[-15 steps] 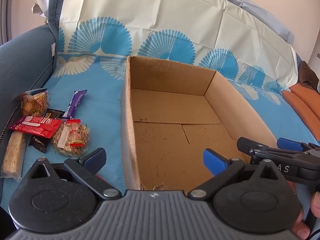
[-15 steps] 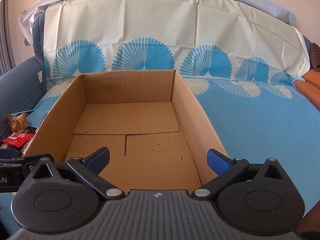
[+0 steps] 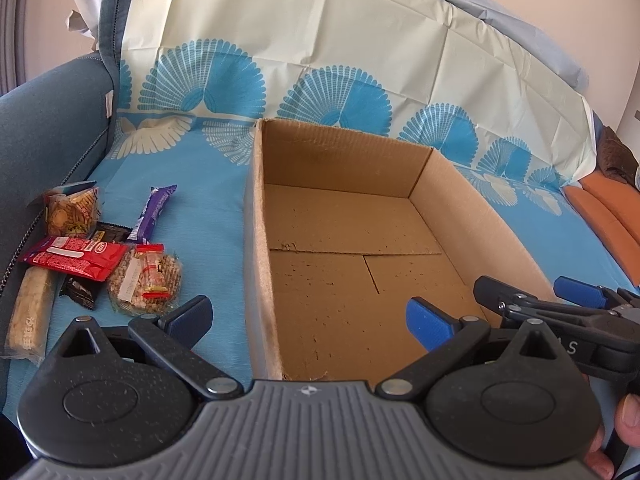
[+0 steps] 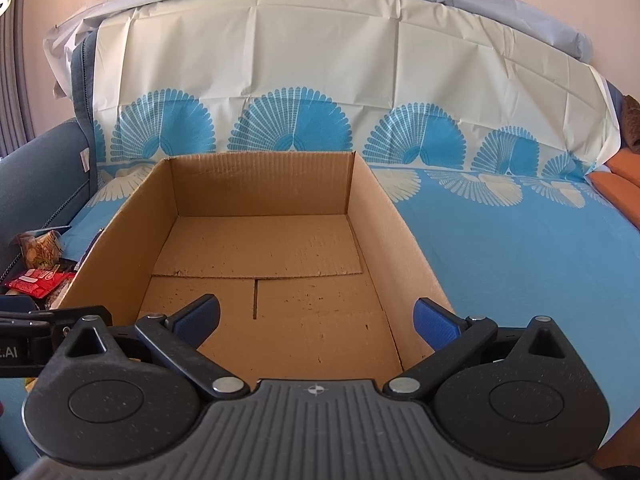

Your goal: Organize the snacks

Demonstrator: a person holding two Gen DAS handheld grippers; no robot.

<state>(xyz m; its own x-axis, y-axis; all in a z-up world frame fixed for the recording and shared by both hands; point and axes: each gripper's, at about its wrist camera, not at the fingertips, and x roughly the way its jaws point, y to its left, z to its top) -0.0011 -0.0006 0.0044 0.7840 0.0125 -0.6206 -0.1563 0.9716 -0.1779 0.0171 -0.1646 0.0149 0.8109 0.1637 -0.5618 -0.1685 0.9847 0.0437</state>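
Left wrist view: both grippers spread wide and holding nothing at the near edge of a cardboard box.

Left gripper has its blue-padded fingers apart, straddling the box's near-left wall; the snacks lie ahead and to its left, outside the box on the blue patterned cover. These are a red packet, a purple bar, a clear pack of nut brittle, a dark wrapper, a long pale bar and a bag of biscuits, bunched and partly overlapping. Right gripper, jaws likewise apart, points into the box interior, directly ahead of it, where only bare cardboard shows. It sits just right of the left gripper.
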